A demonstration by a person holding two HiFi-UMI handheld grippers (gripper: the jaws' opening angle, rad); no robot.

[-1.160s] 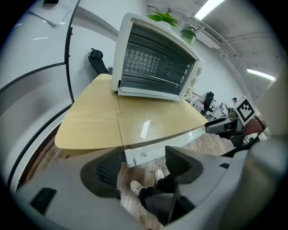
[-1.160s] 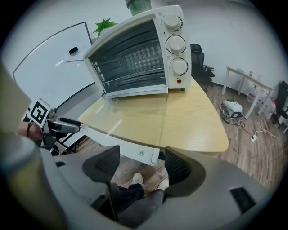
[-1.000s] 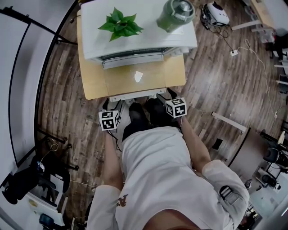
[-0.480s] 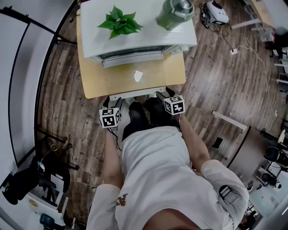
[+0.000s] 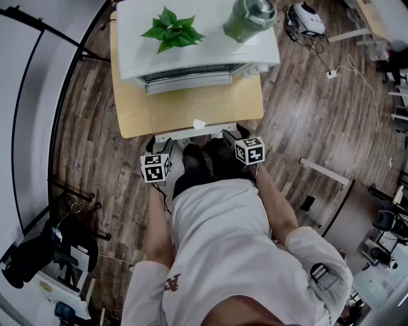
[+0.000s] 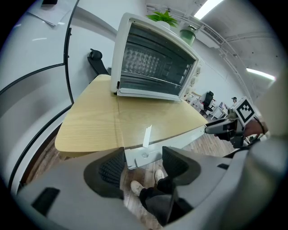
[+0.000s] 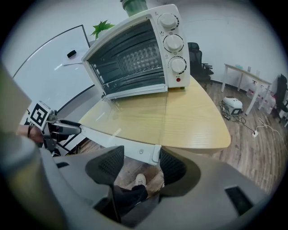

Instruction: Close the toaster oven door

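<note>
A white toaster oven (image 5: 191,57) stands at the back of a wooden table (image 5: 127,118). Its glass door (image 5: 191,105) hangs open and lies nearly flat over the table, with the white handle bar (image 5: 191,133) at the near edge. My left gripper (image 5: 158,148) sits at the bar's left end (image 6: 143,155). My right gripper (image 5: 234,135) is at the right end (image 7: 150,154). The jaws of both are closing, each with an end of the bar between them. I see no pad pressing on it. The oven's front (image 6: 153,63) and knobs (image 7: 173,42) face me.
A potted plant (image 5: 171,32) and a green jar (image 5: 248,19) stand on top of the oven. A curved black frame (image 5: 60,108) runs along the table's left side. A white device and cables (image 5: 306,19) lie on the floor at the right. The person's legs (image 5: 197,165) are right below the handle.
A white glint on the glass door has slid toward the handle. Both grippers have stayed at the handle's ends with only small shifts.
</note>
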